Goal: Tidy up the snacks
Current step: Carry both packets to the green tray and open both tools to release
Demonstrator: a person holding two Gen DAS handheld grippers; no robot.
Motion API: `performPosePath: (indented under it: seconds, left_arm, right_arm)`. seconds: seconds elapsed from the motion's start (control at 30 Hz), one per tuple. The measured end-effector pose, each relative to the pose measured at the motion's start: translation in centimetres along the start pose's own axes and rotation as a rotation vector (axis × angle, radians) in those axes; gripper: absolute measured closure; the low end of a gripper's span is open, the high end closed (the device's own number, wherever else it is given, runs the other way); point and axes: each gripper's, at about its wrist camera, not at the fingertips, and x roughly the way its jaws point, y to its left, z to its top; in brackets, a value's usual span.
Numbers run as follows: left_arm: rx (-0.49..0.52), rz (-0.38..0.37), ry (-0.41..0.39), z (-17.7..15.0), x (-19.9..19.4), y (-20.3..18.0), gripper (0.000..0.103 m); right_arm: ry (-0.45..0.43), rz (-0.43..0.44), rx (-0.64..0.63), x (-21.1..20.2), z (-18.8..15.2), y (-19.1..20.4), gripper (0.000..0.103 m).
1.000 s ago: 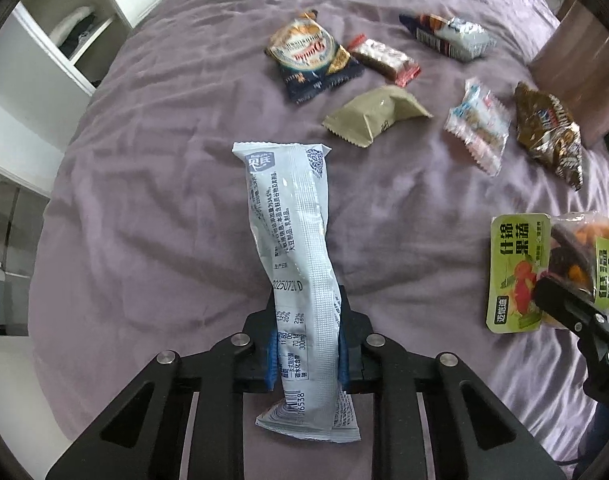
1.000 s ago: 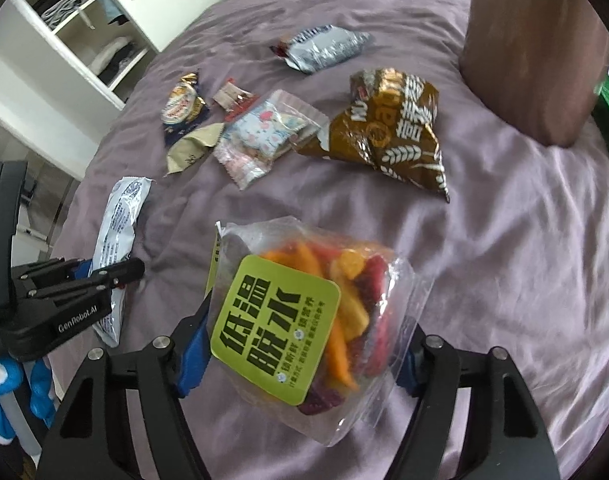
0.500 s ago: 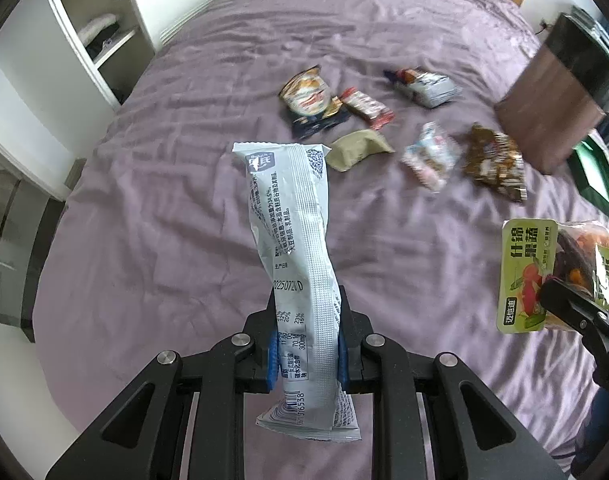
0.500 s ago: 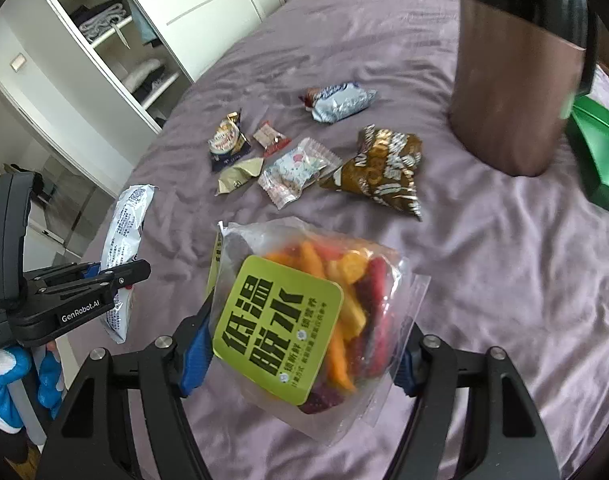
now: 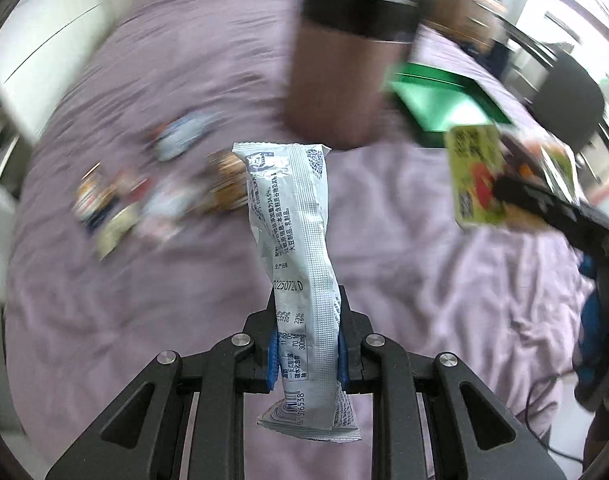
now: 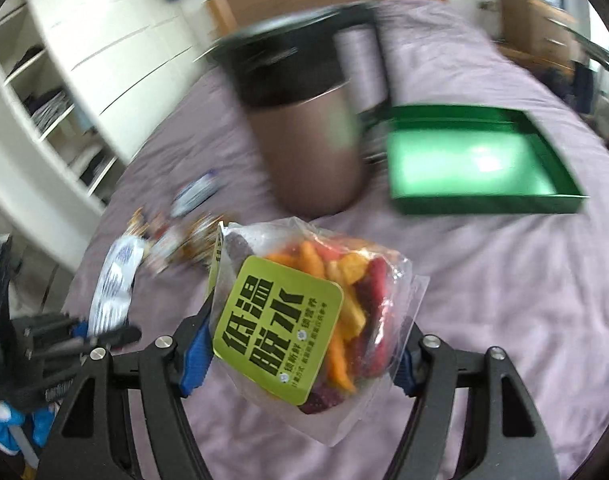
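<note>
My left gripper is shut on a long silver-white snack packet and holds it upright above the purple bed. My right gripper is shut on a clear bag of dried fruit chips with a green label, also lifted; the bag shows in the left wrist view at the right. Several small snack packets lie blurred on the bed at the left. An open green tray sits on the bed to the right of a brown bin.
The brown bin with a black rim stands at the bed's far side, the green tray just right of it. White wardrobe shelves are at the left. A dark chair is beyond the bed at the right.
Both grippers have lifted and swung to the right with their packets. The bin and the green tray have come into the middle of view. The loose snacks have slid to the left.
</note>
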Motion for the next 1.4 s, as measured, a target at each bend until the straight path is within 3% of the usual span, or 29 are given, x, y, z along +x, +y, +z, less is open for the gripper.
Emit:
performPosePath:
  seconds: [0.1, 0.3, 0.4, 0.6, 0.87, 1.03, 1.1, 1.17, 1.4]
  left_arm:
    - [0.079, -0.042, -0.007, 3.7, 1.1, -5.0, 0.085]
    - [0.193, -0.041, -0.072, 12.6, 3.8, -13.1, 0.085]
    - [0.212, -0.022, -0.093, 16.5, 6.1, -15.4, 0.085]
    - [0.153, -0.005, -0.08, 22.5, 12.1, -17.2, 0.085]
    - [0.11, 0.033, -0.002, 24.2, 18.5, -17.5, 0.085]
    - [0.129, 0.056, 0.02, 23.6, 19.9, -18.1, 0.083]
    - [0.143, 0.084, 0.016, 23.4, 20.1, -18.3, 0.072]
    - [0.131, 0.101, -0.005, 23.6, 20.0, -18.4, 0.047]
    - [0.091, 0.083, -0.061, 23.3, 16.4, -17.8, 0.041]
  right_arm:
    - [-0.049, -0.09, 0.047, -1.1, 2.8, -5.4, 0.006]
    - [-0.105, -0.251, 0.097, -0.9, 7.8, -13.6, 0.006]
    - [-0.106, -0.3, 0.12, 0.5, 10.0, -17.0, 0.006]
    - [-0.053, -0.365, 0.148, 5.4, 12.8, -21.4, 0.006]
    - [0.055, -0.386, 0.165, 10.6, 13.3, -25.0, 0.006]
    - [0.108, -0.392, 0.184, 11.5, 12.2, -25.5, 0.001]
    - [0.115, -0.409, 0.186, 11.2, 12.2, -25.5, 0.0]
    - [0.104, -0.423, 0.184, 10.5, 12.3, -25.3, 0.0]
    - [0.016, -0.461, 0.149, 5.0, 13.3, -23.5, 0.0]
